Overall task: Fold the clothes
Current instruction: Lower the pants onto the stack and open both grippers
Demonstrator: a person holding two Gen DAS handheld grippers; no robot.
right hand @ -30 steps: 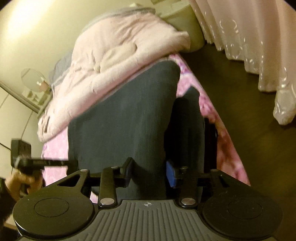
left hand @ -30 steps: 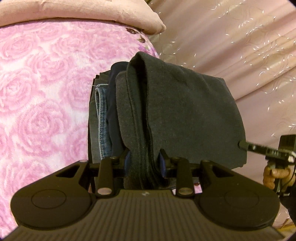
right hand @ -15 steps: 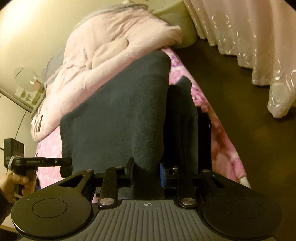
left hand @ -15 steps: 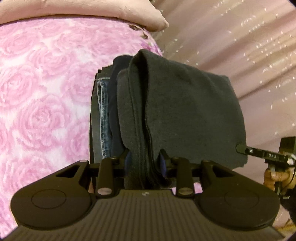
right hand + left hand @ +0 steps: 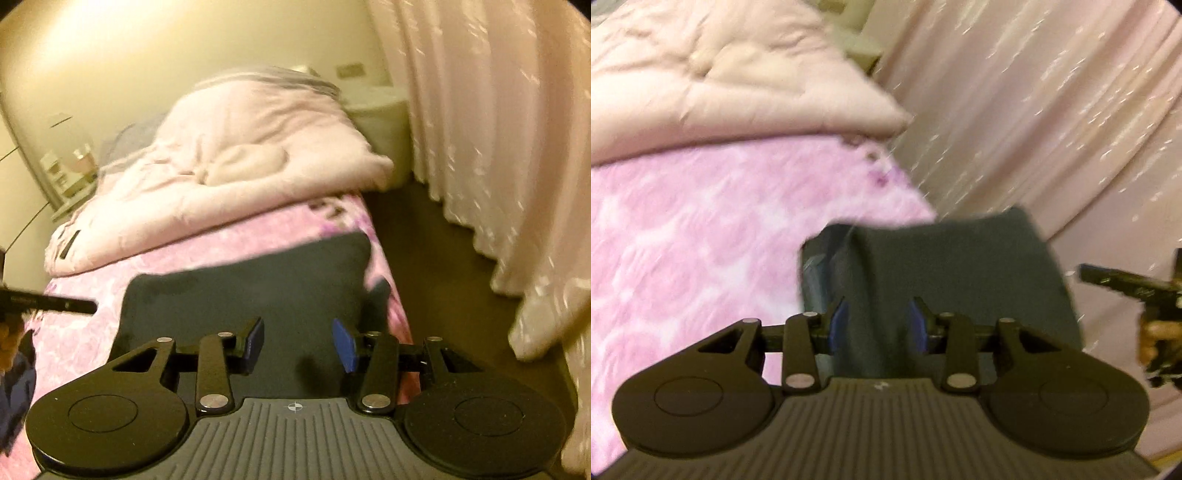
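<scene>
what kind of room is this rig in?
Almost certainly a home bedroom: a bed with a pink rose-print cover, a bunched pale quilt at its far end, and long pinkish curtains beside it.

Pink rose-print bed (image 5: 221,251) fills the frame's middle, a pale quilt (image 5: 240,162) heaped at its top. Sheer curtains (image 5: 498,129) hang right over dark floor (image 5: 443,251); cream wall (image 5: 147,55) upper left.

Dark grey garment (image 5: 960,266); blue denim (image 5: 816,280) beneath it. Bedspread (image 5: 701,229): pink and white rose pattern. Duvet (image 5: 258,147): plain pale pink. Curtain (image 5: 498,129): pale pink, white flecks. Floor (image 5: 424,229): dark brown.
</scene>
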